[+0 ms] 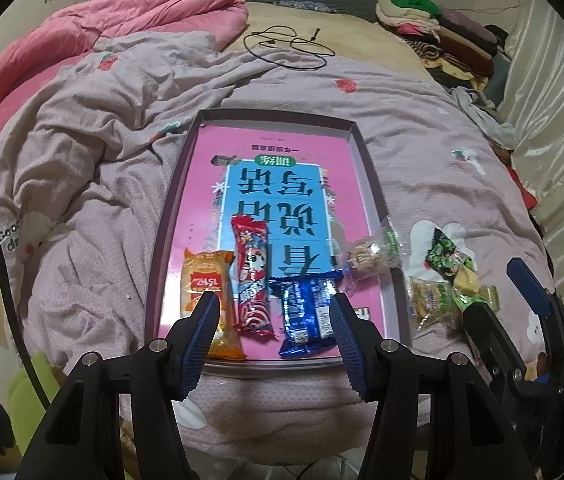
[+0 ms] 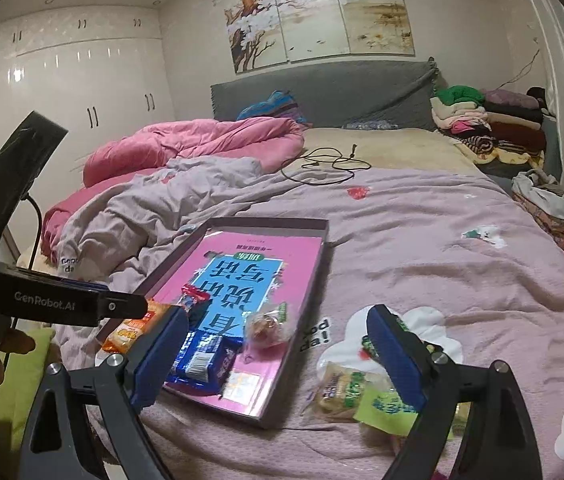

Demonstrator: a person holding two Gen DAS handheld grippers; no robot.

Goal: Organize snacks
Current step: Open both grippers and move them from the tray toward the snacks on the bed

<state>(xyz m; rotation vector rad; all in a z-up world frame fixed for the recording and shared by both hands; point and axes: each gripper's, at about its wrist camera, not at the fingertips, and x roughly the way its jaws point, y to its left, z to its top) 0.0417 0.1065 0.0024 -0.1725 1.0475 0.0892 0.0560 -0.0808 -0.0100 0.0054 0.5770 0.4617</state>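
Below the left tongs [image 1: 274,320], half open and empty, an orange packet [image 1: 206,292], a red bar [image 1: 250,276] and a blue packet [image 1: 309,312] lie side by side in the tray [image 1: 377,208], apparently sorted into a row. Right of them a clear-wrapped sweet [image 1: 369,254] straddles the tray rim. The right tongs [image 2: 278,354] are empty, jaws opening wide; loose green snacks [image 2: 347,390] wait on the bed [image 2: 421,240] by their right finger.
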